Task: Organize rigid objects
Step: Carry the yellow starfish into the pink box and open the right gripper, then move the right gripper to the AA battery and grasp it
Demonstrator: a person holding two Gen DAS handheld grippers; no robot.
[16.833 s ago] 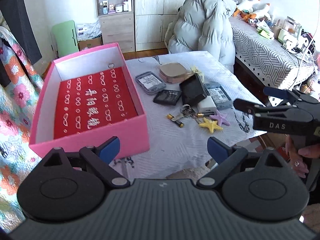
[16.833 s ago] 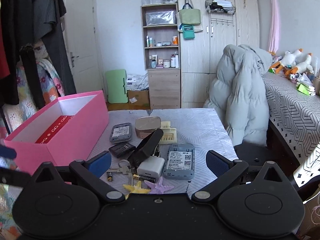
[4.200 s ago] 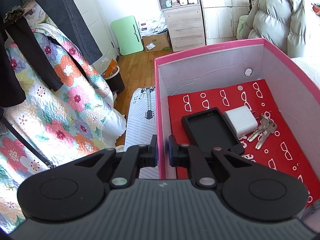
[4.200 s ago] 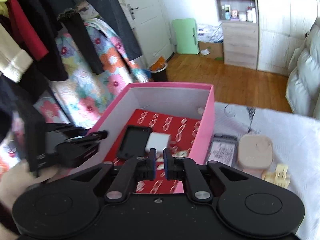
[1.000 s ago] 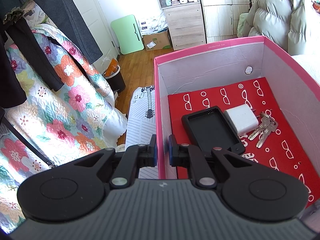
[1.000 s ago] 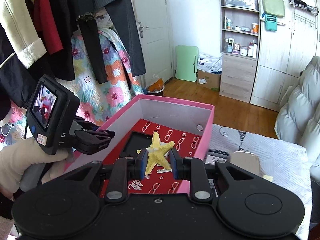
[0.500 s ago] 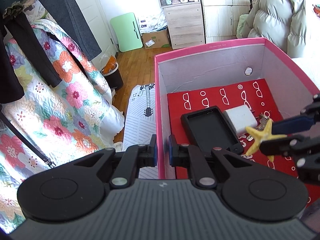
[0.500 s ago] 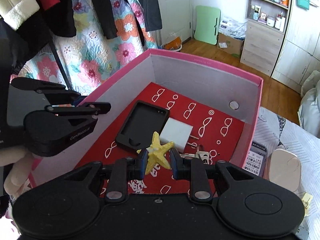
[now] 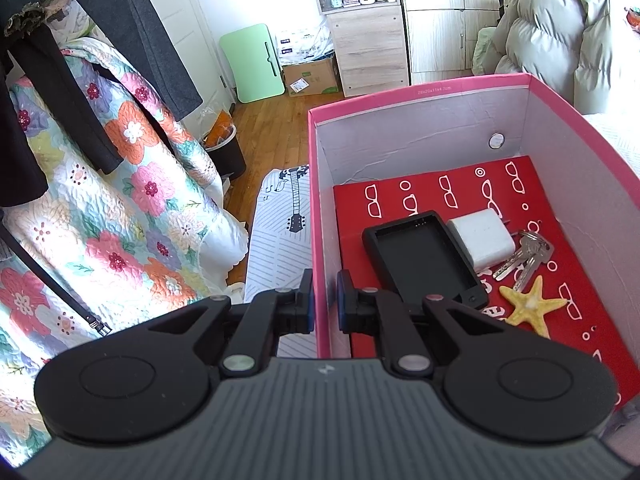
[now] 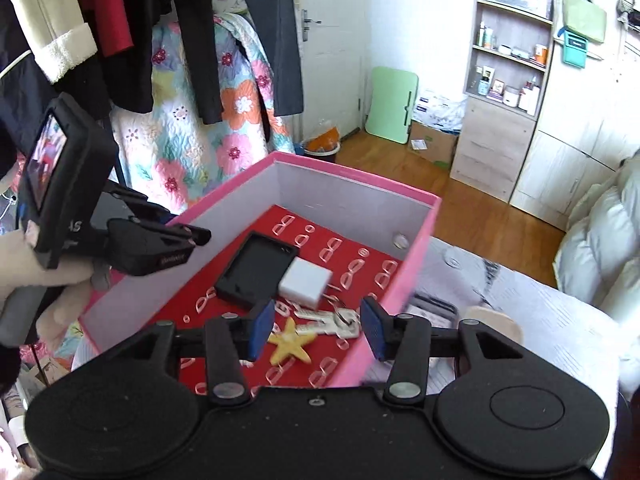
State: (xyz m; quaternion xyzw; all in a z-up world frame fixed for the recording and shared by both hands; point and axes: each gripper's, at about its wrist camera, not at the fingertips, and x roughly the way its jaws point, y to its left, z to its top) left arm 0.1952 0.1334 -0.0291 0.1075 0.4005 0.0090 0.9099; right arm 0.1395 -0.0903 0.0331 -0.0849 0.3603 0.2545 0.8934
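yellow starfish (image 10: 291, 342) now lies in the pink box (image 9: 420, 90) beside the keys (image 9: 526, 254), charger (image 9: 480, 238) and black case (image 9: 424, 260). right tongs (image 10: 316, 330) have just been opening, nothing between them; left tongs (image 9: 323, 300) pinch the box wall. a few items look left on the table (image 10: 540, 320).

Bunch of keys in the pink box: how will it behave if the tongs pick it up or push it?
The bunch of keys is probably floppy as a whole: separate keys fan out from one ring, so those not pinched would likely dangle. The flat metal blades look thin and smooth, so they could slip between pads. Lying flat on the pink box floor, it should slide rather than roll.
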